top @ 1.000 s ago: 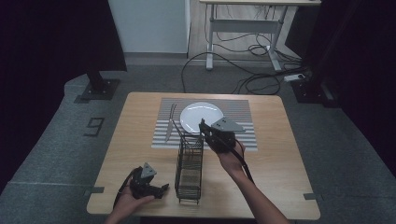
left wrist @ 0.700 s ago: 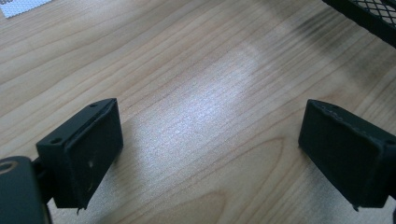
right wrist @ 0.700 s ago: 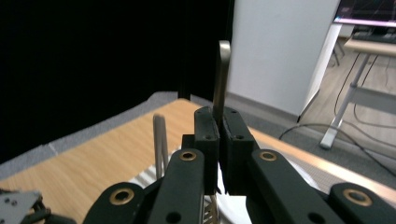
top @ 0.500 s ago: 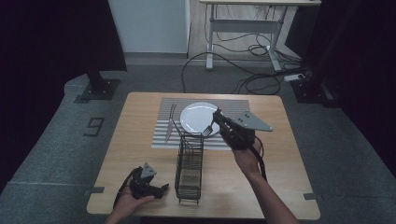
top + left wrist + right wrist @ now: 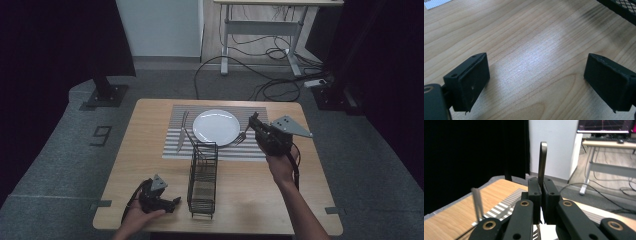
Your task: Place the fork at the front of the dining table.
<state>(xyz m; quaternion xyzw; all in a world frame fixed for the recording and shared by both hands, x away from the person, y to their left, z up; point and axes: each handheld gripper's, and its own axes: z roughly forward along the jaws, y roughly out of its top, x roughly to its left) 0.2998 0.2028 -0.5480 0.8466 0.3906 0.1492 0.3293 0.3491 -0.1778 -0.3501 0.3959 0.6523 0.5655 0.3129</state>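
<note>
High view: right gripper (image 5: pixel 256 126) pinches a fork (image 5: pixel 241 138), tines over the rim of one plate (image 5: pixel 216 126) on one striped mat (image 5: pixel 175 145). One knife (image 5: pixel 181 131) lies left of the plate; one wire rack (image 5: pixel 202 179) stands nearer.

Left gripper view: left gripper (image 5: pixel 536 82), jaws spread, empty, above bare table (image 5: pixel 524 37).

Right gripper view: jaws pressed on the fork handle (image 5: pixel 542 160). The thin handle may pivot or slip, striking the plate.

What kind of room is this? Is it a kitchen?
Probably not a kitchen. It looks like a lab or studio set up for recording: black curtains hang around the wooden table, loose cables lie on the grey floor, and a desk holds a monitor.
</note>
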